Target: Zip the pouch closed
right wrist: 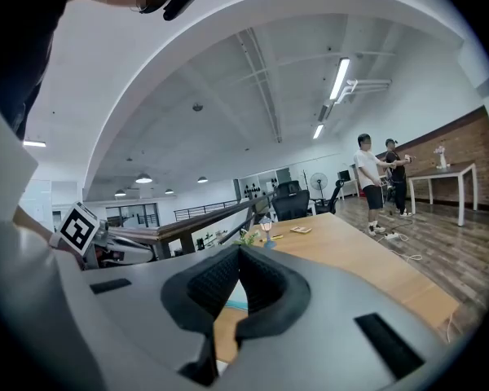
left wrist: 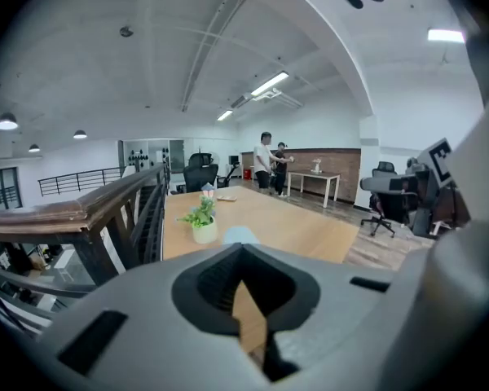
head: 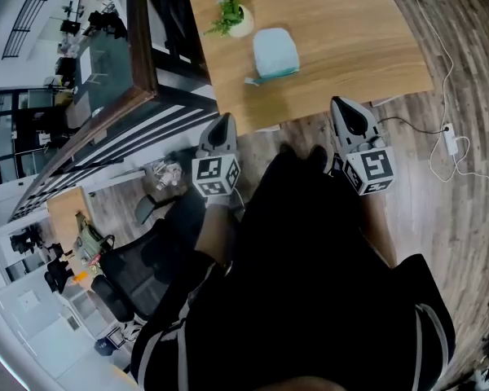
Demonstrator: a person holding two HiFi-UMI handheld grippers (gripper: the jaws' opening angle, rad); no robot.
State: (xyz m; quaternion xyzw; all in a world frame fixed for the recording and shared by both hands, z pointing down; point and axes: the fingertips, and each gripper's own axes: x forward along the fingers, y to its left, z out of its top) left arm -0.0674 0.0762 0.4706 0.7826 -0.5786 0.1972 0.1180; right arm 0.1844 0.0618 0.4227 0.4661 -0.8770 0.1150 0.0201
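**Head view: both grippers short of the table, pouch lying untouched**

The light blue pouch (head: 275, 51) lies flat on the wooden table (head: 350, 31), near the table's close end and just in front of a small green plant in a white pot (head: 231, 16). Its long axis runs roughly away from the person, along the table's length. A darker teal strip lies along its near edge and pokes out a little toward the left. Whether the zip is open or closed cannot be made out.

The left gripper (head: 222, 121) and the right gripper (head: 345, 104) are held close to the person's dark clothing, over the wood floor. Both point toward the table edge and are well apart from the pouch. Nothing stands between them and the pouch except bare tabletop.

In the left gripper view the left gripper (left wrist: 243, 248) has its jaws brought together at the tip with nothing between them. The pouch (left wrist: 240, 235) shows just above the tip, beside the plant (left wrist: 202, 218). The right gripper (right wrist: 239, 249) likewise has its jaws together and is empty.

A dark wooden railing (head: 138, 80) runs along the table's left side. A white cable with a power strip (head: 449, 141) lies on the floor to the right, and a black office chair (head: 134, 271) stands at the lower left. Two people (left wrist: 270, 163) stand far off by another table.
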